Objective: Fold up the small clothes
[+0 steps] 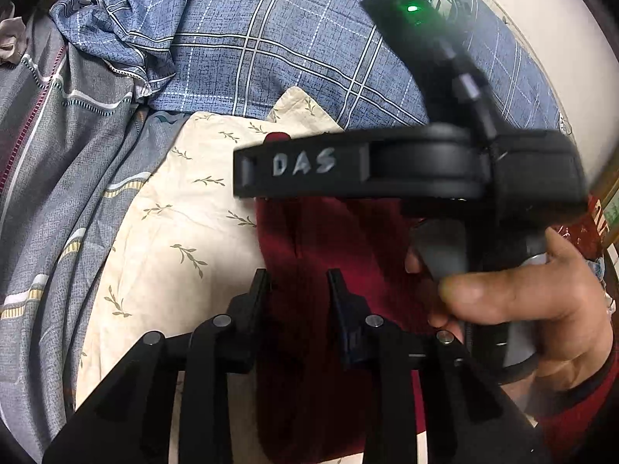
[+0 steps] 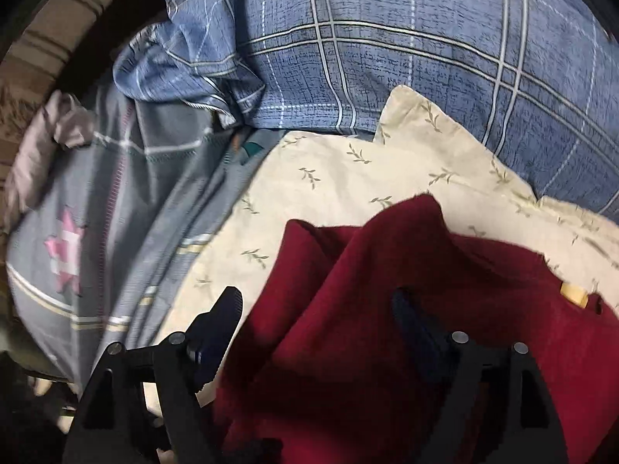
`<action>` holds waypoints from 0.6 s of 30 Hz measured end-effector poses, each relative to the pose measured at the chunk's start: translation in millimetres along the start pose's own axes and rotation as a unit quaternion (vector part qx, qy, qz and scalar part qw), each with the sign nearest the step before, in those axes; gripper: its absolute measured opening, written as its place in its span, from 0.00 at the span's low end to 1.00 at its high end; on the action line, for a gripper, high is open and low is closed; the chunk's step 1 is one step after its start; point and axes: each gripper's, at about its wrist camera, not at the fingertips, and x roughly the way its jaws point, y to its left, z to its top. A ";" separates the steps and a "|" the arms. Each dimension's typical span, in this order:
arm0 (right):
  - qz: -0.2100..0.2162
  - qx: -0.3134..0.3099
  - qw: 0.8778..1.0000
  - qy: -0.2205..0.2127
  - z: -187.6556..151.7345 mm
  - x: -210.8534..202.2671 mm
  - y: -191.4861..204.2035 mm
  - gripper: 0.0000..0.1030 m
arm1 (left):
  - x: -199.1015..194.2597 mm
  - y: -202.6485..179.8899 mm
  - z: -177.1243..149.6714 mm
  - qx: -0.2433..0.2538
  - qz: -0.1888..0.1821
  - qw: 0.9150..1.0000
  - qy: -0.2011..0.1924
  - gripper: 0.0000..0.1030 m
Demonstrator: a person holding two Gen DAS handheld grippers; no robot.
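Maroon garment [image 2: 387,290]: spread on cream leaf-print pillow [image 2: 340,178] for folding. Left gripper [image 1: 298,282]: fingers parted, empty, above it. Right gripper [image 2: 317,309]: fingers wide, cloth bunched between, grip uncertain.

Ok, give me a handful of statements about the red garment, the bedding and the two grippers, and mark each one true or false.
1. The red garment lies on a cream pillow with a leaf print. True.
2. The left gripper is clamped shut on the garment. False: its jaws stand apart over the red cloth.
3. The right gripper has its jaws wide apart, with bunched red cloth between them. True.
4. The big pillow behind is plain white. False: it is blue with a pale check.
5. In the left wrist view, a hand holds the other gripper's handle. True.
6. The garment is folded into a neat square. False: it is rumpled.
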 end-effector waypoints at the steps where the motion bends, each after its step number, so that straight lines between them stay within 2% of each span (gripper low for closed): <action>1: -0.009 -0.002 1.000 -0.003 -1.1 1.3 -0.5 0.68 | 0.3 -0.4 -0.2 0.001 0.002 1.000 0.001 0.26; 3: -0.018 -0.005 1.000 -0.011 -2.2 0.6 -3.2 0.48 | 0.8 -1.0 -0.8 0.004 0.006 1.000 0.002 0.26; 4: -0.010 -0.003 1.000 -0.019 -2.4 -2.0 -5.5 0.43 | 1.1 -1.2 -0.9 0.004 0.007 1.000 0.002 0.26; 5: 0.005 0.001 1.000 -0.023 -2.7 -5.2 -8.3 0.32 | 0.9 -1.6 -1.2 0.006 0.008 1.000 0.002 0.26; 6: 0.016 0.007 1.000 -0.025 -2.3 -8.0 -10.8 0.28 | 0.6 -1.8 -1.7 0.007 0.009 1.000 0.002 0.26; 12: 0.023 0.013 0.999 -0.034 -3.9 -13.7 -11.9 0.24 | 1.6 -1.6 -3.5 0.009 0.018 1.000 0.001 0.33; 18: 0.033 0.022 0.999 -0.036 -5.8 -15.7 -14.4 0.24 | 4.1 1.4 -4.7 0.003 0.025 1.000 0.007 0.48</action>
